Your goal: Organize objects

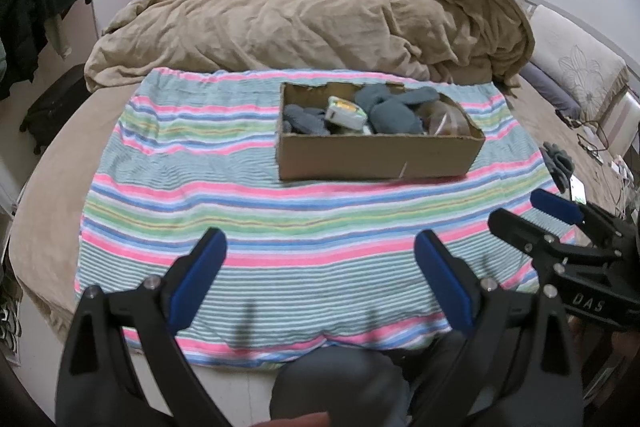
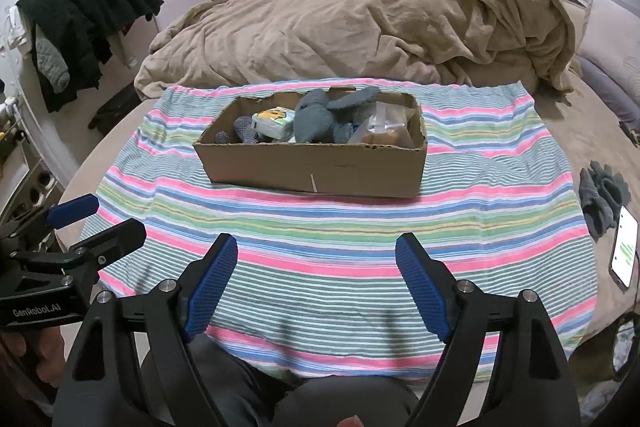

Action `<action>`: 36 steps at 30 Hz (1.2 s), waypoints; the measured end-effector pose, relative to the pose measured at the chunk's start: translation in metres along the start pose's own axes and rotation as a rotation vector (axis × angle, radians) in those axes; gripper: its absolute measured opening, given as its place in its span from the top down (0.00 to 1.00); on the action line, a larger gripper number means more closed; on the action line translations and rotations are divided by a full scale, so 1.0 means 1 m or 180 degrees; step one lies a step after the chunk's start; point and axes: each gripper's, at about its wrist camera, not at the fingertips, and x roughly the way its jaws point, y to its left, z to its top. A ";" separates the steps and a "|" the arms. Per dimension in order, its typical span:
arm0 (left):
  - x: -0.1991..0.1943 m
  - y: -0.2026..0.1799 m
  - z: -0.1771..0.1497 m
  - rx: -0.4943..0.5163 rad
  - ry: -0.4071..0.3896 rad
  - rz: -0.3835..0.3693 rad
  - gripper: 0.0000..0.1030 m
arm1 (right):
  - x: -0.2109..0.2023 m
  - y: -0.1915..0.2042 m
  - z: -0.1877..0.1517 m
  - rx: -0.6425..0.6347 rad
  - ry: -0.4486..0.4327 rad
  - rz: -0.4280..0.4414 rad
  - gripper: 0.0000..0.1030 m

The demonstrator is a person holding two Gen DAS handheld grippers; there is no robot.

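Left wrist view: the left gripper (image 1: 320,247) hangs over the near part of the striped towel (image 1: 248,211), jaws wide apart, nothing between them. The box (image 1: 376,155) sits ahead and a bit to the right, well apart from the tips, its long side running left-right across the view. Inside it are grey socks (image 1: 394,111) and a small packet (image 1: 344,113), all piled up. The right gripper (image 1: 532,211) pokes in from the right edge, jaws apart too.

Right wrist view: the right gripper (image 2: 316,247) is also spread open and empty, low over the towel (image 2: 360,227). Here the box (image 2: 320,167) lies almost straight ahead, slightly left of centre, long axis again crosswise. More grey socks (image 2: 600,199) lie loose off the towel's right side, next to a phone (image 2: 624,251). My guess is those loose socks are the right gripper's job, since they're on its side and nearer than the box.
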 end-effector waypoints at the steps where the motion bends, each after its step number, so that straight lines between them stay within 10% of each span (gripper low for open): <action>1: -0.001 0.001 0.000 -0.0003 -0.0007 0.0006 0.07 | 0.000 0.000 0.000 -0.0001 -0.0003 -0.0005 0.19; 36: -0.006 0.007 0.000 -0.0095 -0.0015 -0.0040 0.07 | -0.004 0.000 0.006 -0.0009 -0.0035 -0.0064 0.19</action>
